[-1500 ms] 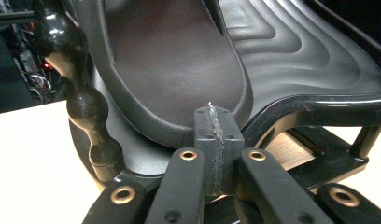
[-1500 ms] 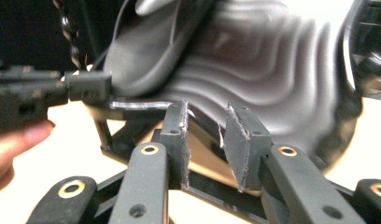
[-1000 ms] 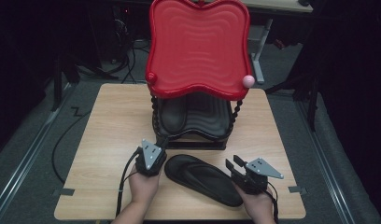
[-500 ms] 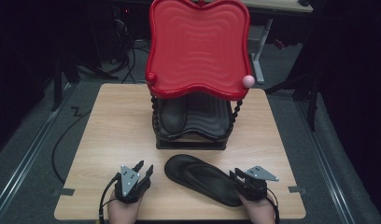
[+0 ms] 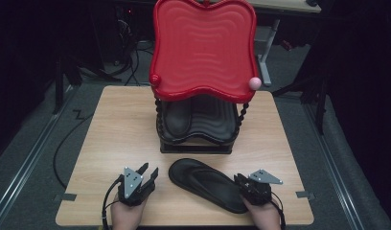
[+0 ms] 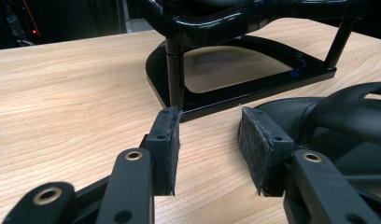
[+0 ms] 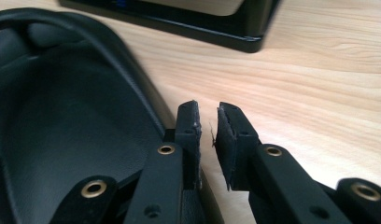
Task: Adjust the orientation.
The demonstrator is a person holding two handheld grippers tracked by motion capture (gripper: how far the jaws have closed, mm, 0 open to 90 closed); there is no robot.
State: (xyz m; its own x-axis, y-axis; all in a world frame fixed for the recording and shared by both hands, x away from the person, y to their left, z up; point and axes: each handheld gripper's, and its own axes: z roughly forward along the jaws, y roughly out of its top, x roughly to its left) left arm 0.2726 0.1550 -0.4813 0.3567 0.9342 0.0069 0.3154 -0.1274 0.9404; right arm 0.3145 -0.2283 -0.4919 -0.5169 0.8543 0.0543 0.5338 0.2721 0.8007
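High view: one black sandal (image 5: 208, 184) flat on the table (image 5: 112, 134), another on the rack's (image 5: 198, 139) lower shelf under the red tray (image 5: 203, 48)

Left claw (image 5: 148, 173) parted wide, empty, just left of the loose sandal; right claw (image 5: 241, 181) nearly closed, empty, beside its heel. Judged half done: one sandal stowed, one not yet gripped

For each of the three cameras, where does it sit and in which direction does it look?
High view: fixed above the person's side, looking forward and down on the wooden table, red-topped rack, black sandal, both hands, left gripper and right gripper.
Left gripper view: rides the left gripper, facing the rack's base; jaws apart.
Right gripper view: rides the right gripper beside the sandal; jaws nearly closed, a thin gap, holding nothing.
Shared: both gripper views show the sandal, rack base and table.
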